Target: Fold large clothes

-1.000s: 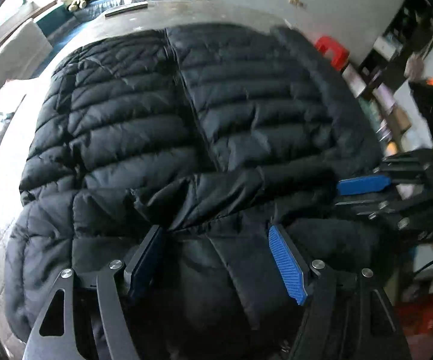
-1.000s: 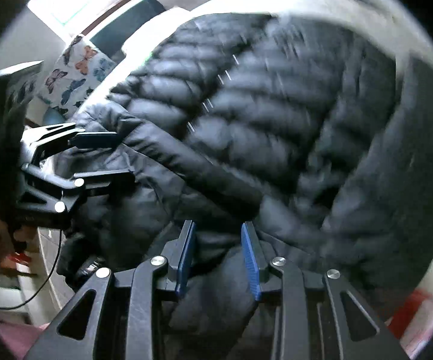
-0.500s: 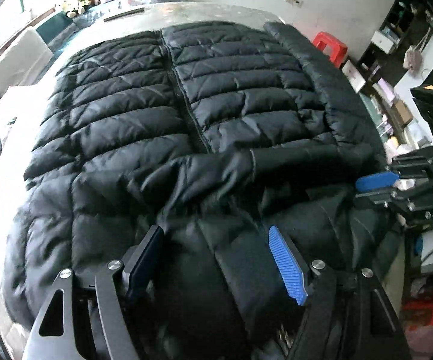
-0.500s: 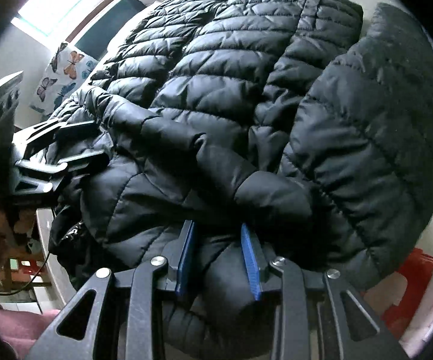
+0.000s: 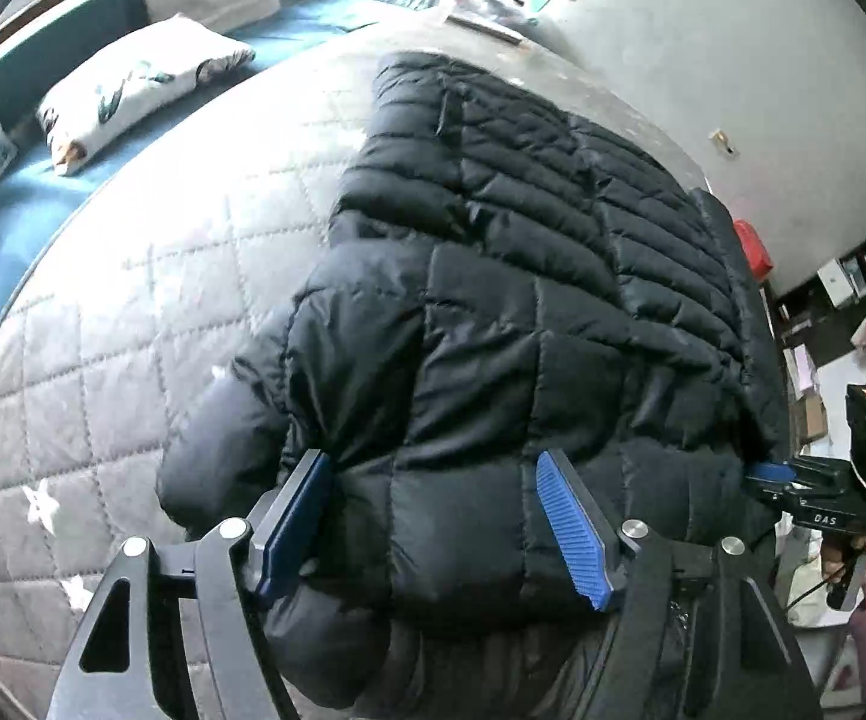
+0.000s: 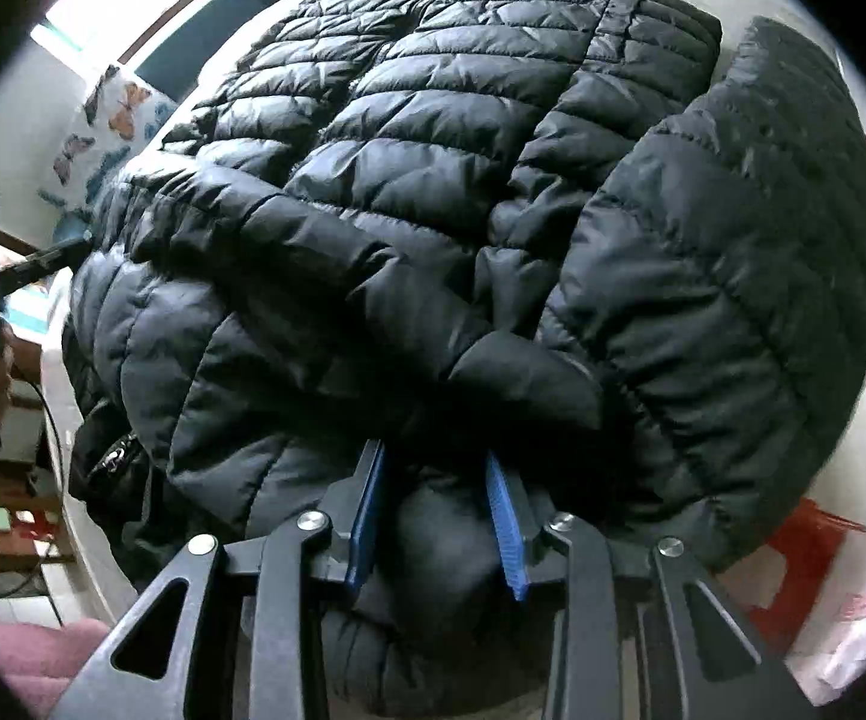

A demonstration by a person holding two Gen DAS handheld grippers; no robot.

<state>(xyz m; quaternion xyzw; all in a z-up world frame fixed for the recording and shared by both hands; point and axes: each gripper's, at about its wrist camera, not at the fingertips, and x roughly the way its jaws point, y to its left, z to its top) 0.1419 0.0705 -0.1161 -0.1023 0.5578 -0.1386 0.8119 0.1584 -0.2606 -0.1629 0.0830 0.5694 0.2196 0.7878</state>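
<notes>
1. Nearest you, the left gripper (image 5: 433, 462) points steeply down, its blue-padded tongs set wide and clamped on a thick fold of the black quilted puffer jacket (image 5: 553, 276), with padding bulging between both pads.
2. The right gripper (image 6: 433, 456) also tilts steeply down at the jacket's near right edge. Its tongs are narrow and pinch a rolled wad of the jacket. They have just eased apart slightly, with the fabric still filling the gap between the pads.
3. The jacket lies on the grey diamond-quilted mattress (image 5: 133, 300), doubled over on itself. A sleeve runs slantwise across its front panels in the right wrist view.
4. Left of the jacket, you have a broad bare stretch of mattress. To its right, the jacket edge runs close along the mattress edge.
5. In the left wrist view, your hand (image 5: 859, 558) grips the right tool's handle just off the jacket's right edge.
6. Beyond the jacket's right edge stands a red plastic stool (image 5: 754, 243).
7. Far left of the jacket, a white butterfly-print pillow (image 5: 133, 78) lies on a blue bench. Behind the jacket rises a white wall (image 5: 733, 60).
</notes>
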